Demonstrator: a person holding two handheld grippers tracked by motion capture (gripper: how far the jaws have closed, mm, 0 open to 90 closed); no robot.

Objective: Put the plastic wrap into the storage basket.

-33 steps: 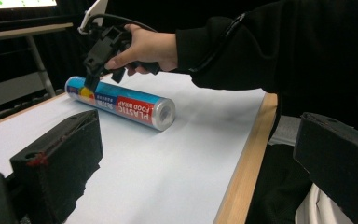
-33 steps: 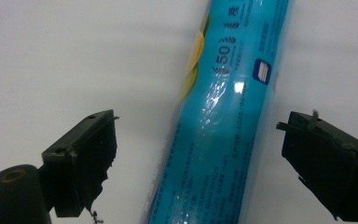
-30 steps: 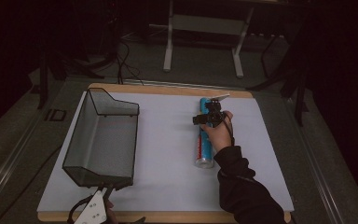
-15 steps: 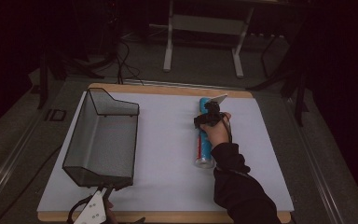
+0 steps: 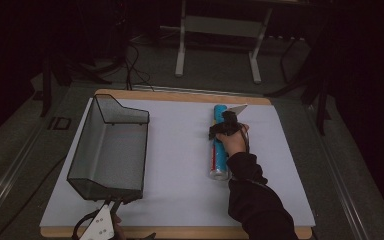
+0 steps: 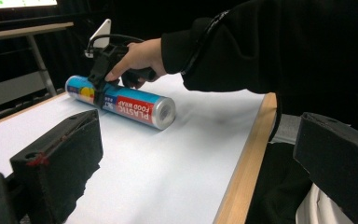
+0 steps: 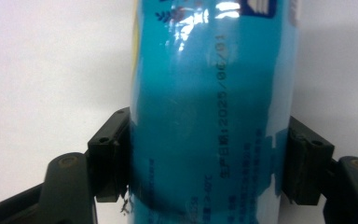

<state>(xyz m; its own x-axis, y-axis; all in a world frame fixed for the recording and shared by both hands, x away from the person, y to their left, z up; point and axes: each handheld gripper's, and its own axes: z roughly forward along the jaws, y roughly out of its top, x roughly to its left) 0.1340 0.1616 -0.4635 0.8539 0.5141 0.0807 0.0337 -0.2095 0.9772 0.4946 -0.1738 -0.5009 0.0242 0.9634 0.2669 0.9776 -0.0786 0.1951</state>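
A roll of plastic food wrap (image 5: 219, 156), blue with a red label and a silver end cap, lies lengthwise on the white table sheet, right of centre. My right gripper (image 5: 223, 129) is down over its far part. In the right gripper view both pads press the blue sides of the roll (image 7: 209, 93), so the right gripper (image 7: 209, 158) is shut on it; its jaws have just been closing around the roll. The left gripper view shows the roll (image 6: 126, 103) and the hand on it. My left gripper (image 6: 200, 140) stands open at the near table edge, nothing between its jaws.
A black mesh basket (image 5: 82, 150) stands on the left half of the white sheet (image 5: 180, 170), just beyond my left gripper (image 5: 114, 202). A wooden board edge (image 6: 242, 158) borders the sheet. A metal frame (image 5: 220, 30) stands behind the table.
My right gripper has sunk a little onto the roll, and its jaws have gone from wide apart to closed on it. The roll, the basket and my left gripper have stayed put.
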